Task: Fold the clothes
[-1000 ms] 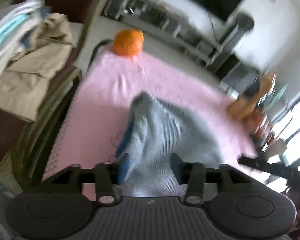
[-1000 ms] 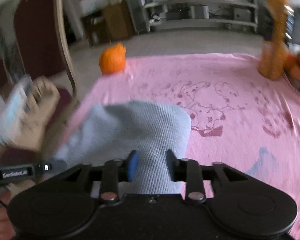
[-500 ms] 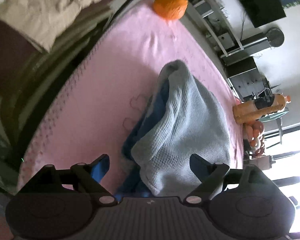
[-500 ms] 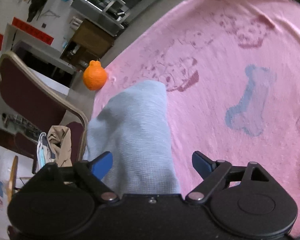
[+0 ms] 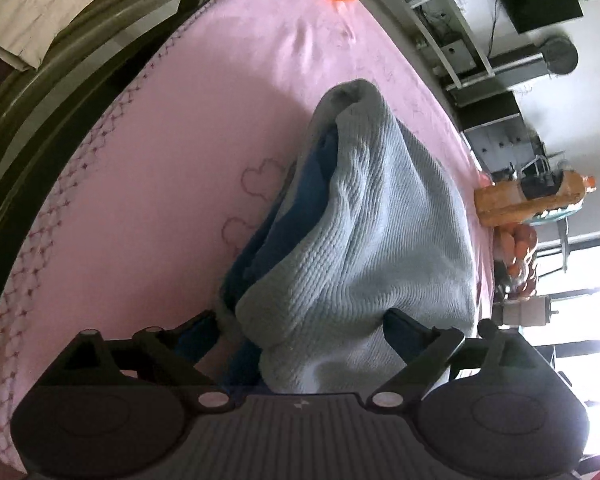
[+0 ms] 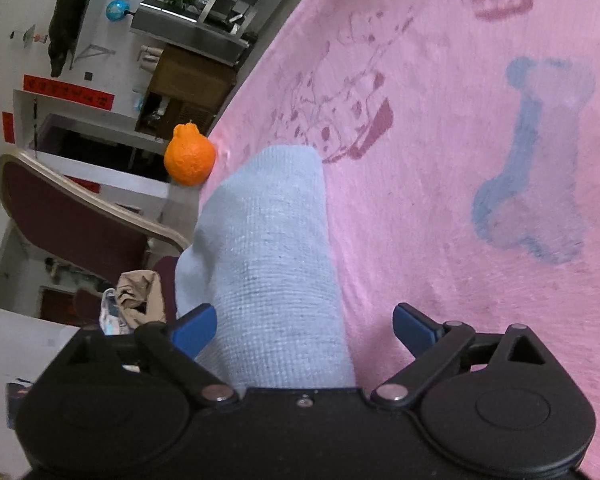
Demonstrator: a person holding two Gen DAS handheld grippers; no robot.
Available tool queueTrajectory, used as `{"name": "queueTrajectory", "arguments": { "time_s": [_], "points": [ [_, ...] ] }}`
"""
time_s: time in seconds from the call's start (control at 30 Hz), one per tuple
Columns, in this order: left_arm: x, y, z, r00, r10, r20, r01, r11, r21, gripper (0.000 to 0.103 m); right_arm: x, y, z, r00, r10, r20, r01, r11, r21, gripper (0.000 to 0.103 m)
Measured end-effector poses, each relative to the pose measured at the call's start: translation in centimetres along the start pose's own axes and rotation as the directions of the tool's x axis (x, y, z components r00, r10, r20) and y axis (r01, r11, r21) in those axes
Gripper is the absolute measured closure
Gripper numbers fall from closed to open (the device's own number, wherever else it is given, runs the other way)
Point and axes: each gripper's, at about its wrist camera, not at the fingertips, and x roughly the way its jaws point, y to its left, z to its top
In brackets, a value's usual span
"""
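Knit garment lying lengthwise ahead of both spread tools

The pink blanket [image 6: 440,208] covers the surface, and on it the grey-blue knit garment [image 5: 364,240] lies as a long folded bundle, its long axis running straight away from both tools toward the orange fruit [image 6: 189,157] at the blanket's far edge. Its near end sits between the fingers of the left tool [image 5: 300,336], whose jaws stand spread wide with cloth bulging between them but seemingly not pinched. The right tool [image 6: 304,326] has its jaws opening, with the garment's near end just inside the finger on the fruit's side and well apart from the other finger [image 6: 414,326]. I judge both tools equally near that end, so any further fold would carry it along the long axis toward the fruit.
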Motion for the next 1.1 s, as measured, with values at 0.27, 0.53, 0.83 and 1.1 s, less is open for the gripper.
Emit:
{"name": "queueTrajectory", "arguments": {
  "time_s": [0.27, 0.53, 0.83, 1.1],
  "points": [
    [-0.5, 0.6, -0.3, 0.997, -0.014, 0.082, 0.024, 0.991, -0.129, 0.015, 2.2, -0.7, 0.6, 0.995, 0.102, -0.004, -0.101, 0.993, 0.068, 0.005],
    [-1.4, -1.0, -1.9, 0.988, 0.072, 0.136, -0.063, 0.996, -0.068, 0.061, 3.9, 1.7, -0.7, 1.0, 0.016, -0.016, -0.016, 0.999, 0.042, 0.018],
    [-4.3, -4.6, -3.8, 0.971, 0.064, 0.232, -0.082, 0.994, 0.068, 0.067, 1.6, 5.8, -1.8, 0.995, -0.084, 0.048, 0.089, 0.989, -0.116, 0.05],
    [-4.1, -12.6, -9.2, 0.98, -0.075, 0.184, 0.038, 0.98, 0.194, 0.067, -8.6, 7.4, -1.6, 0.987, -0.076, 0.141, 0.101, 0.979, -0.178, 0.05]
  ]
}}
